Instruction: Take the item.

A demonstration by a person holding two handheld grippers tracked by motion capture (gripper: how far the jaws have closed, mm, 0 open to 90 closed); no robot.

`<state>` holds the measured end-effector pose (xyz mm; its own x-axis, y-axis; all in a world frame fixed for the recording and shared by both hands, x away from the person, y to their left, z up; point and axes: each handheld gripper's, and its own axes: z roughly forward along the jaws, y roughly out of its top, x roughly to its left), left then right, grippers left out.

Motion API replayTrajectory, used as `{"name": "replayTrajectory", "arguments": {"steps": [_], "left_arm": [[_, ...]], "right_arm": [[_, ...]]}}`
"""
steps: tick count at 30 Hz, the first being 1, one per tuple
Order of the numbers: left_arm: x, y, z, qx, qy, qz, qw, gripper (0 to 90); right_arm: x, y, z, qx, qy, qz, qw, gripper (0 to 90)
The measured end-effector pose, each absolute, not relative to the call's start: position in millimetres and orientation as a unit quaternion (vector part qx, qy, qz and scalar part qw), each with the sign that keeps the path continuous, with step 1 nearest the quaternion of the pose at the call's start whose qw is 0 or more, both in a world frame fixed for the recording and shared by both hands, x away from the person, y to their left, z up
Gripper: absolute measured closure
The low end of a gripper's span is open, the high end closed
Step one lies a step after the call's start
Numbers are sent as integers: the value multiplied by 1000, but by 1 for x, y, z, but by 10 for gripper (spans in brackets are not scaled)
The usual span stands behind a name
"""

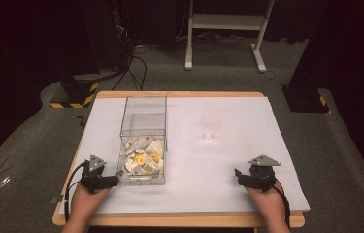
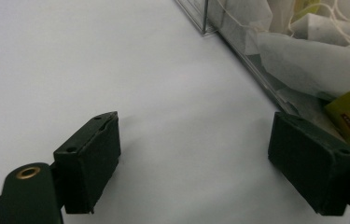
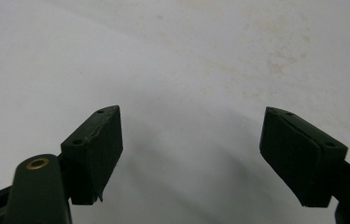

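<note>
Left gripper (image 1: 114, 182) wide, empty, just beside the clear box (image 1: 143, 127) of tea bags (image 1: 143, 160); right gripper (image 1: 238, 175) wide, empty, near right.

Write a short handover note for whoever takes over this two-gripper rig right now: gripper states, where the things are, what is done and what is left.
Left gripper: open, nothing between its jaws, resting low on the white table cover beside the near left corner of the clear box.
Right gripper: open, holding nothing, over bare cover at the near right.
Tea bags: all heaped in the near end of the box; the far end looks bare.
Clear cup: upright mid-table, right of the box, apparently with nothing in it.
Done: nothing visible.
Left: probably picking a tea bag and bringing it to the cup.
</note>
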<state>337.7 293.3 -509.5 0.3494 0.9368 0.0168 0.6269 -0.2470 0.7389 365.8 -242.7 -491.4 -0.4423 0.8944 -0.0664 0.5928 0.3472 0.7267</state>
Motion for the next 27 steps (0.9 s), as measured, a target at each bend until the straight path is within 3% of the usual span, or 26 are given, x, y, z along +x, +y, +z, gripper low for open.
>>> {"name": "replayTrajectory", "arguments": {"steps": [27], "left_arm": [[338, 293, -509, 754, 520, 234, 327, 168]], "right_arm": [[373, -174, -447, 404, 812, 357, 223, 246]]}}
